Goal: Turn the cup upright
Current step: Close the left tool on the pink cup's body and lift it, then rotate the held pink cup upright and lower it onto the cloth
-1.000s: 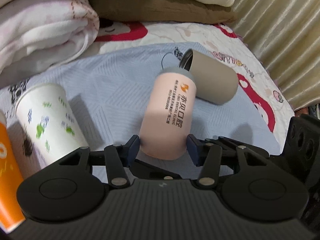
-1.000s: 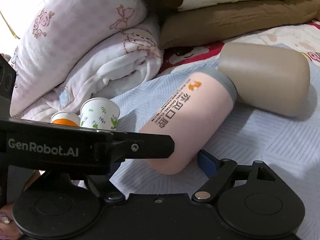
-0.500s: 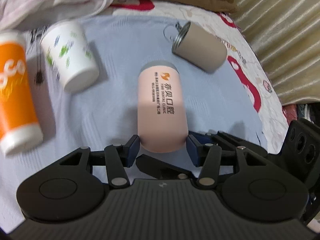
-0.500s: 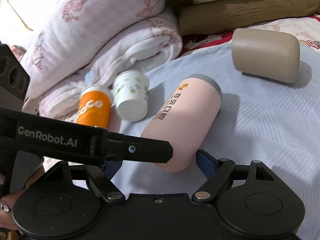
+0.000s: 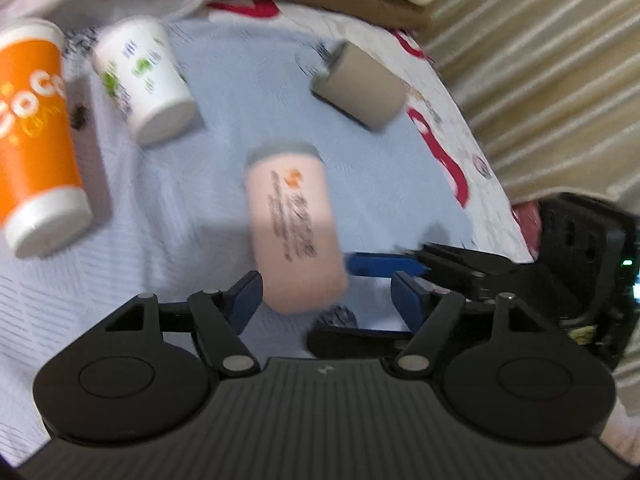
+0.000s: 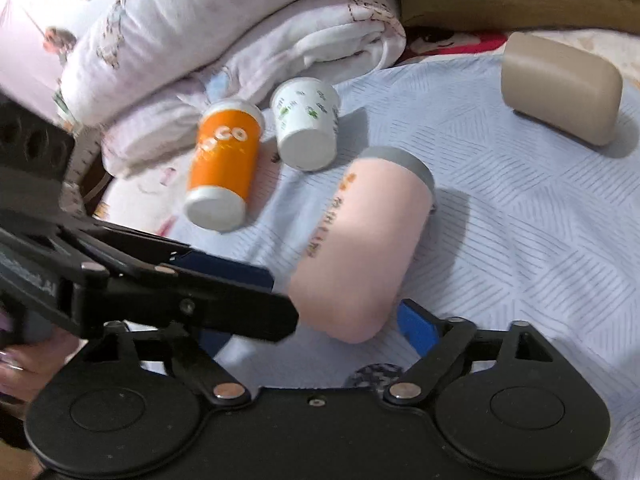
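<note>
A pink cup [image 5: 294, 232] with a grey rim and printed text is held with its rim pointing down at the blue bedsheet [image 5: 224, 92]. It also shows in the right wrist view [image 6: 360, 248]. My left gripper [image 5: 326, 300] has opened; its right finger stands clear of the cup. My right gripper [image 6: 316, 328] holds the cup's base between its fingers, its left finger partly hidden behind the left gripper's arm [image 6: 180, 296].
An orange cup [image 5: 34, 136] and a white cup with green print [image 5: 146, 80] stand upside down at the left. A tan cup [image 5: 360, 84] lies on its side at the back right. Folded blankets [image 6: 224, 36] and pillows lie behind; a curtain [image 5: 540, 60] hangs at the right.
Both grippers have risen, lifting the pink cup off the sheet. The left gripper's jaws have spread apart and let go of the cup; the right gripper still grips it.
</note>
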`<action>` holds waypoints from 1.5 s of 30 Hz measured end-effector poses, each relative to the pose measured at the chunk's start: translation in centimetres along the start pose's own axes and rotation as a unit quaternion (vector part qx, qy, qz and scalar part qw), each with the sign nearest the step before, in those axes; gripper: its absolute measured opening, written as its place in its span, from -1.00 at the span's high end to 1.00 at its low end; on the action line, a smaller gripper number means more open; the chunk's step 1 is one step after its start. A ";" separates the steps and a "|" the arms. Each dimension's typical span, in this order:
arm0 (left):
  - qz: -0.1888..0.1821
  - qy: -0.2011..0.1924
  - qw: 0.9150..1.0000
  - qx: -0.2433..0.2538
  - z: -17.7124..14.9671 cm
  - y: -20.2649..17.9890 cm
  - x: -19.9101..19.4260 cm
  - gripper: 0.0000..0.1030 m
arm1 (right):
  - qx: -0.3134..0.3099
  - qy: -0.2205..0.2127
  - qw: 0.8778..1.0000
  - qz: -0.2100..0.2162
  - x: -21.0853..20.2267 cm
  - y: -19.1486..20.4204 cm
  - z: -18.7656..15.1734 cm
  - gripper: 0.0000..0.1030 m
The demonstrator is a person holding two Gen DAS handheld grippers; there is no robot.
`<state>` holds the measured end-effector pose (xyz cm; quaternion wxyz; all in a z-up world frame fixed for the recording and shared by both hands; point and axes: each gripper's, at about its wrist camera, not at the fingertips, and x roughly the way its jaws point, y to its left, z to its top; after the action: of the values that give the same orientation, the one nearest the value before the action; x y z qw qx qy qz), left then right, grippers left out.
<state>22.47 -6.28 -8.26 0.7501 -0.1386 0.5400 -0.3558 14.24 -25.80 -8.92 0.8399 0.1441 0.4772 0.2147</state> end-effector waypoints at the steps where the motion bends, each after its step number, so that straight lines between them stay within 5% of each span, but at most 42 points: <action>1: 0.009 -0.006 1.000 -0.003 0.4 0.3 0.1 -0.36 | -0.002 0.001 1.000 -0.002 -0.1 0.0 0.4 -0.88; 4: 0.031 -0.016 0.999 -0.014 1.4 0.9 0.9 -0.37 | 0.002 0.017 1.000 -0.009 0.5 -0.4 1.7 -0.88; 13: 0.015 -0.034 0.998 -0.053 2.9 2.5 2.9 -0.37 | 0.101 0.054 0.993 0.023 3.3 -3.7 3.7 -0.80; 16: 0.022 -0.021 0.998 -0.056 3.3 2.8 3.7 -0.40 | 0.094 0.072 0.993 0.008 4.2 -3.8 3.7 -0.60; 23: 0.001 -0.014 0.998 -0.058 2.8 3.3 5.0 -0.52 | 0.040 0.085 0.996 0.002 4.7 -2.9 3.8 -0.49; 24: -0.001 -0.014 0.998 -0.060 2.6 3.2 5.1 -0.50 | 0.042 0.087 0.995 0.002 4.7 -3.0 3.9 -0.49; 26: -0.018 -0.012 0.998 -0.067 2.4 3.0 5.1 -0.14 | 0.038 0.090 0.995 0.001 4.6 -2.9 3.9 -0.48; 27: -0.023 -0.011 0.997 -0.068 2.3 2.9 4.9 -0.15 | 0.033 0.091 0.995 0.001 4.5 -2.8 3.8 -0.48; 38: 0.017 -0.043 0.999 0.030 -0.5 0.3 0.9 -0.14 | -0.092 0.047 0.994 -0.022 3.4 2.1 0.3 -0.47; 45: 0.068 -0.127 0.983 0.117 -2.1 -1.8 -1.9 -0.14 | -0.217 -0.035 0.973 -0.074 3.0 5.7 -1.0 -0.46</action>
<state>19.57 -5.88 -6.59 0.8459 -0.0569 0.4031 -0.3445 13.44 -19.33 -9.10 0.8807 -0.0699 0.3992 0.2451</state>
